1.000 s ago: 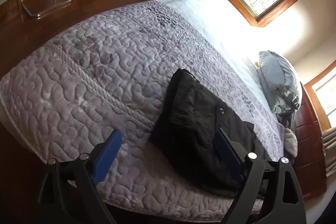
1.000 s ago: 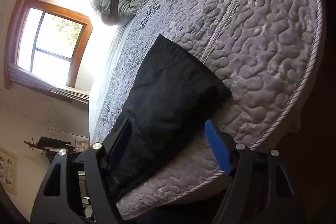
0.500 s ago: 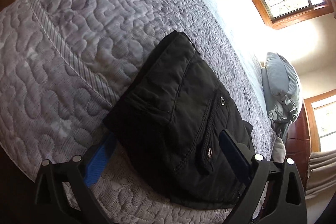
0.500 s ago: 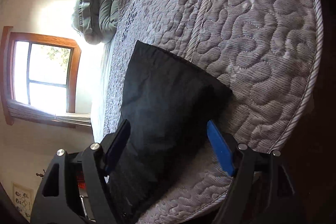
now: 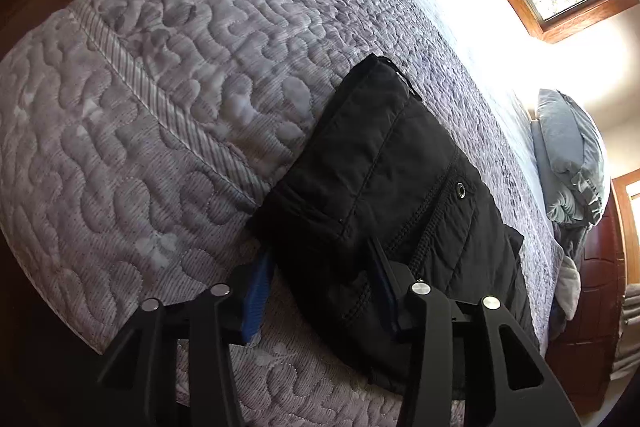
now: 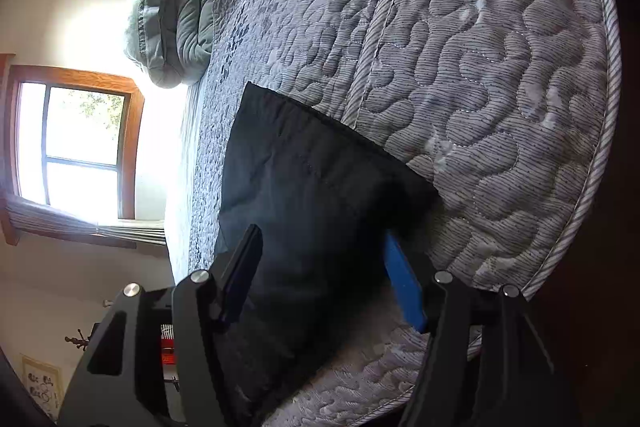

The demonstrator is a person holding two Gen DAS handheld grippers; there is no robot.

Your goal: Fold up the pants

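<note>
While the black pants (image 5: pixel 392 195) lie on the quilted bed (image 5: pixel 168 99), low and right of centre in the left view, a grasp for the next fold is judged to be in hand. The left gripper (image 5: pixel 320 283) has just been closing, with a corner of the waist end between its fingers (image 5: pixel 256 287). The right gripper (image 6: pixel 320 275) has just been closing too, astride the other end; whether cloth is pinched cannot be told. A firm hold is called for before lifting. Compared with the earlier frame, both grippers are seen closer to the cloth.
</note>
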